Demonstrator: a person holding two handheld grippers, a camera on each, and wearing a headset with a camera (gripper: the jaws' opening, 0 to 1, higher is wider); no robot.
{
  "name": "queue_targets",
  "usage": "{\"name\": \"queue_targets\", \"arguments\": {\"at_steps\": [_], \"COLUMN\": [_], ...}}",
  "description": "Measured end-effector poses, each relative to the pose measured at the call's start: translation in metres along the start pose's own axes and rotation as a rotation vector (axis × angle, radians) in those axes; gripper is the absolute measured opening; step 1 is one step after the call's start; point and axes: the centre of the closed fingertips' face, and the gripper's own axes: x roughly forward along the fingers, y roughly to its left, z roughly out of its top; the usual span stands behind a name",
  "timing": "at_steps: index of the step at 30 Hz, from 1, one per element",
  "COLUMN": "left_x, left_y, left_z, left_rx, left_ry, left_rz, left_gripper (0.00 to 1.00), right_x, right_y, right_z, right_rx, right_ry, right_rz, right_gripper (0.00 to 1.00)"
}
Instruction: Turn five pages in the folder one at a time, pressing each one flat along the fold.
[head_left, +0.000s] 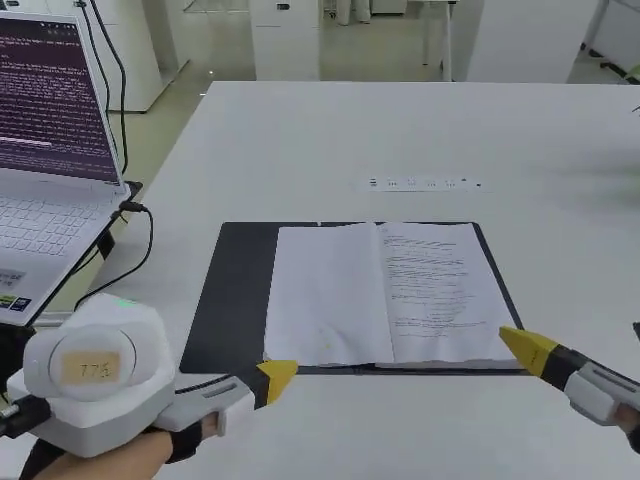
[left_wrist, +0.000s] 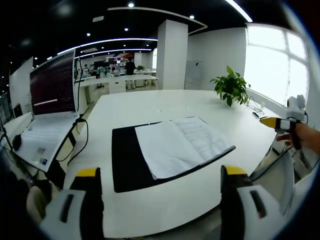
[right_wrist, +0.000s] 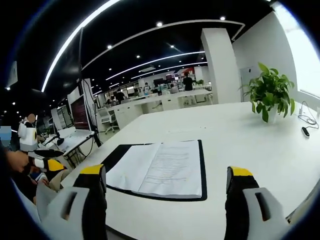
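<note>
A black folder (head_left: 235, 290) lies open on the white table (head_left: 300, 140) with white pages spread flat, a blank page (head_left: 325, 295) on the left and a printed page (head_left: 435, 290) on the right. My left gripper (left_wrist: 160, 175) hovers open at the folder's near left corner; in the head view its yellow tip (head_left: 277, 375) sits just off the blank page's lower corner. My right gripper (right_wrist: 165, 175) is open too, its yellow tip (head_left: 527, 345) at the printed page's lower right corner. In both gripper views the folder (left_wrist: 130, 160) (right_wrist: 165, 167) lies ahead, with nothing between the jaws.
An open laptop (head_left: 50, 150) with cables (head_left: 140, 215) stands at the left of the table. A potted plant (right_wrist: 270, 92) and a small dark object (right_wrist: 305, 131) sit toward the table's far side. A faint strip of labels (head_left: 425, 183) lies beyond the folder.
</note>
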Motion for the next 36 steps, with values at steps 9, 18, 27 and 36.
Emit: {"name": "queue_targets", "arguments": {"at_steps": [9,18,27,36], "left_x": [0.004,0.019,0.056,0.103], "left_y": [0.002,-0.006,-0.043,-0.087], "left_z": [0.001,-0.003,0.001,-0.001], "left_rx": [0.007,0.034,0.047,0.08], "left_ry": [0.008,0.041,0.065,0.093], "left_rz": [0.009,-0.005,-0.076,-0.171], "left_gripper": [0.99,0.94,0.87,0.81], "right_x": [0.005,0.011,0.013,0.013], "right_y": [-0.01,-0.005,-0.005,-0.007], "right_z": [-0.008,-0.02,-0.025,-0.032], "right_rx": [0.009,0.013,0.032,0.043], "right_ry": [0.038,0.069,0.079,0.091], "right_rz": [0.014,0.045,0.063,0.068], "right_gripper": [1.0,0.99,0.98,0.97]}}
